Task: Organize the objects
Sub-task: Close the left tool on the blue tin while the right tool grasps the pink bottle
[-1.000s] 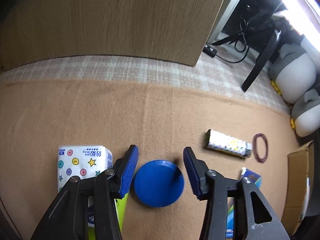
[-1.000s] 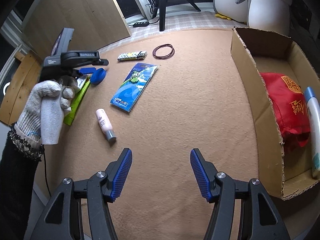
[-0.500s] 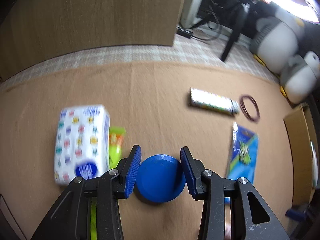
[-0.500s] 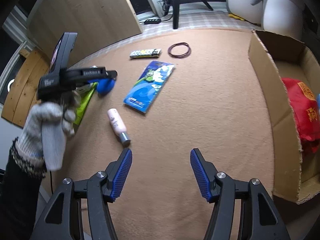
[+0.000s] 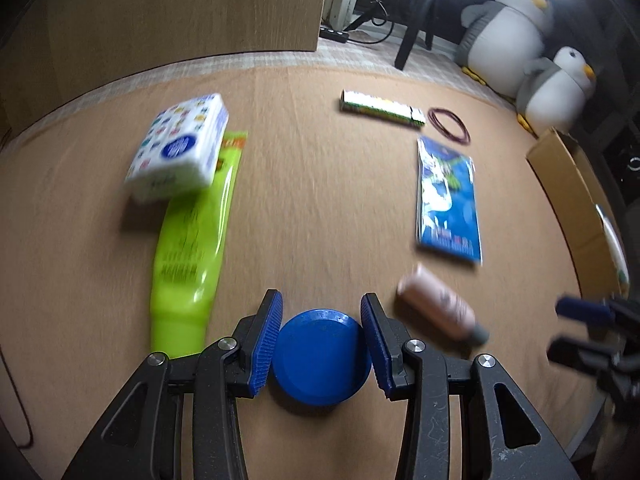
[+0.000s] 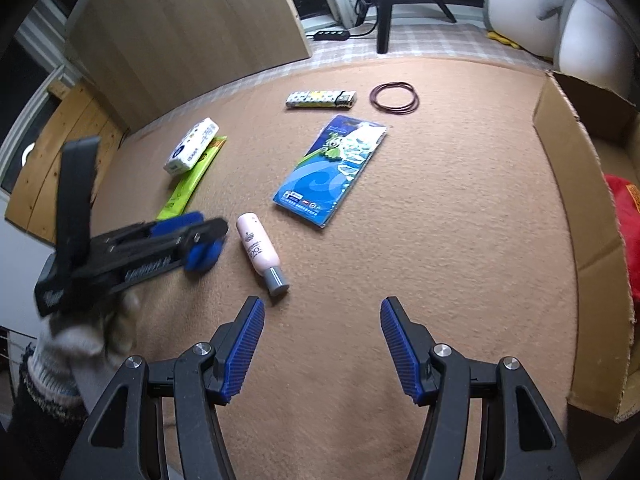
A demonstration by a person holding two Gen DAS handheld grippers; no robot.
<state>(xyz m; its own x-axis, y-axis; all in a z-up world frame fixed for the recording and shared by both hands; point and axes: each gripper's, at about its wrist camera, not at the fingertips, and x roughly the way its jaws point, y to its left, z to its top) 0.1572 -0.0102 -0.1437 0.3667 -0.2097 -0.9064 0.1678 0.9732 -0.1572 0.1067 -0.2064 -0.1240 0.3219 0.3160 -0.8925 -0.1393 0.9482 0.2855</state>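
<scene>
My left gripper (image 5: 322, 344) is shut on a round blue lid (image 5: 321, 356) and holds it above the brown mat; it also shows in the right wrist view (image 6: 200, 248). My right gripper (image 6: 322, 346) is open and empty above the mat's near part. On the mat lie a pink bottle (image 6: 262, 254), a blue packet (image 6: 332, 170), a tissue pack (image 6: 192, 152) on a green tube (image 6: 192, 178), a patterned lighter (image 6: 320, 99) and a dark hair band (image 6: 395, 97).
An open cardboard box (image 6: 576, 208) stands at the right, with a red pouch (image 6: 624, 224) inside. A wooden board (image 6: 192, 36) leans at the back left. Plush penguins (image 5: 532, 56) and a black stand (image 6: 384, 4) are behind the mat.
My left gripper closed on the blue lid, lifted it and carried it back toward the near side, past the pink bottle. My right gripper stayed open and shifted slightly left.
</scene>
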